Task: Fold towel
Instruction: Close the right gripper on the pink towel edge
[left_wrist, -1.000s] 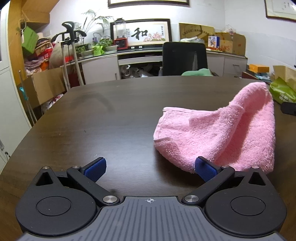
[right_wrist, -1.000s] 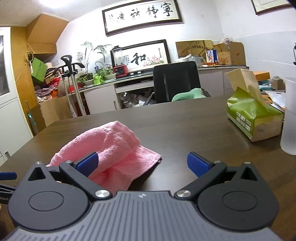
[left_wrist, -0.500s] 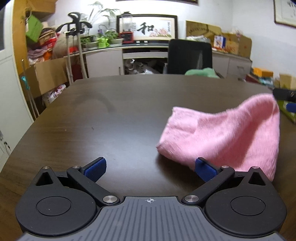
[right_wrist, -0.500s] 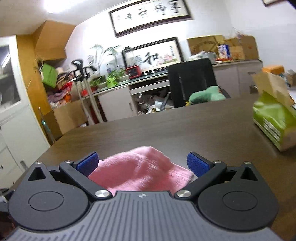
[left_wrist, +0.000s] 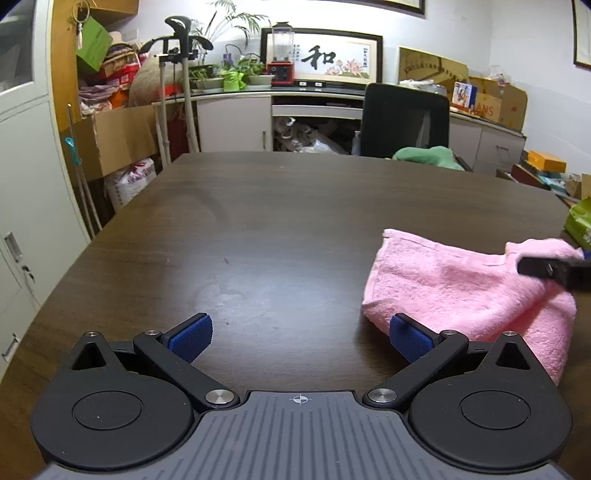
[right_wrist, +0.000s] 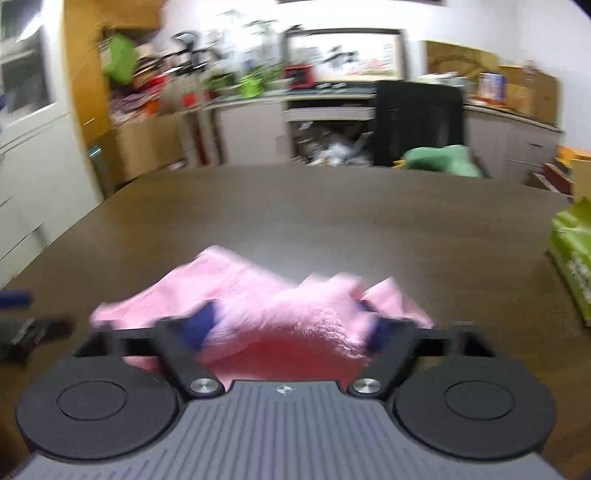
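A pink towel lies crumpled on the dark wooden table, at the right of the left wrist view. My left gripper is open and empty, with its right fingertip at the towel's near edge. In the blurred right wrist view, my right gripper is open with a raised bunch of the towel between its fingers. The right gripper's finger shows in the left wrist view over the towel's right end.
A green tissue pack stands on the table at the right. A black office chair with a green cloth sits at the far edge. Cabinets, boxes and crutches line the far wall.
My right gripper has swung left and down over the towel, so a bunch of towel now sits between its fingers. The towel's raised right end has dropped lower. My left gripper stays open.
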